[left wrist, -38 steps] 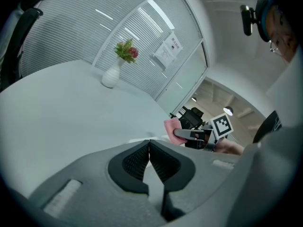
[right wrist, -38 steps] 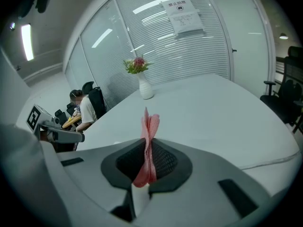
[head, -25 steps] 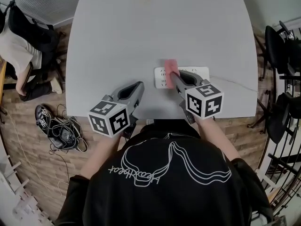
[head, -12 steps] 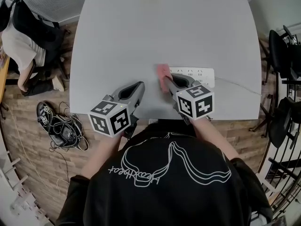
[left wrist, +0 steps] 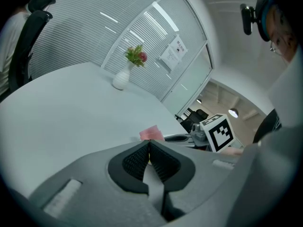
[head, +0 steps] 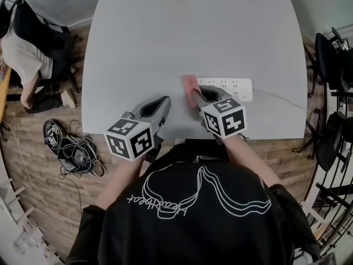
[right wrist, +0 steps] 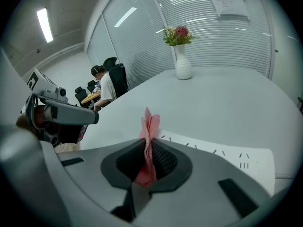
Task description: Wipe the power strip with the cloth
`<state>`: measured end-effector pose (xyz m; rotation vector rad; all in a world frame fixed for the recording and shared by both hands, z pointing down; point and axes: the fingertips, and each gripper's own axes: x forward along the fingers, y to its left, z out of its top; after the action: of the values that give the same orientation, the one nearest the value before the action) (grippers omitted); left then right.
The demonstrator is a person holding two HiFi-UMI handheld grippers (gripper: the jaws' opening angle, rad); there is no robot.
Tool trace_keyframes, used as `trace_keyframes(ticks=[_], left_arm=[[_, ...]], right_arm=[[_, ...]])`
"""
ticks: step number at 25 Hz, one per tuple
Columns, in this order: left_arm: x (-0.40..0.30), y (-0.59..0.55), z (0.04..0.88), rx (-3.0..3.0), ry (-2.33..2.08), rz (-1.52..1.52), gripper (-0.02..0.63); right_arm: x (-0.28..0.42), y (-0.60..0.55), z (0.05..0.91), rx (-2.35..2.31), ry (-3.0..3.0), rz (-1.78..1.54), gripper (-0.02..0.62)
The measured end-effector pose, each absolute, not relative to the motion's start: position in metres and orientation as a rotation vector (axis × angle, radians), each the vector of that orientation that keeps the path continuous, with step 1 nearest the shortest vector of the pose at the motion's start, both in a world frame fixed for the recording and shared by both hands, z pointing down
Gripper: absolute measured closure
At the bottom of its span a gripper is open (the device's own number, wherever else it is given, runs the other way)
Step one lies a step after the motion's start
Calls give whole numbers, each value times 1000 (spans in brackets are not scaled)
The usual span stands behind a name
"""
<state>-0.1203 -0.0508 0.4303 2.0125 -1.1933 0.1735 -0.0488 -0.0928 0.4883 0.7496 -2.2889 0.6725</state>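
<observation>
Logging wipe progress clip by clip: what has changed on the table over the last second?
The right tongs, shut on the pink cloth, slid left along the power strip, from over its left sockets to its left end. The left tongs stayed shut and empty near the front edge of the table.
</observation>
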Motion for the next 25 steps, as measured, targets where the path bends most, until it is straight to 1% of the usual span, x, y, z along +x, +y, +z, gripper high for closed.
trace_keyframes(ticks=[13,25], left_arm=[[-117,-50,429,2012,-1190,167,592],[-113,-50,431,2019,-1172,165,592]], right_arm=[[-40,-96,490,767,-2267,672,557],[-11,-104,490,843,-2244,682,555]])
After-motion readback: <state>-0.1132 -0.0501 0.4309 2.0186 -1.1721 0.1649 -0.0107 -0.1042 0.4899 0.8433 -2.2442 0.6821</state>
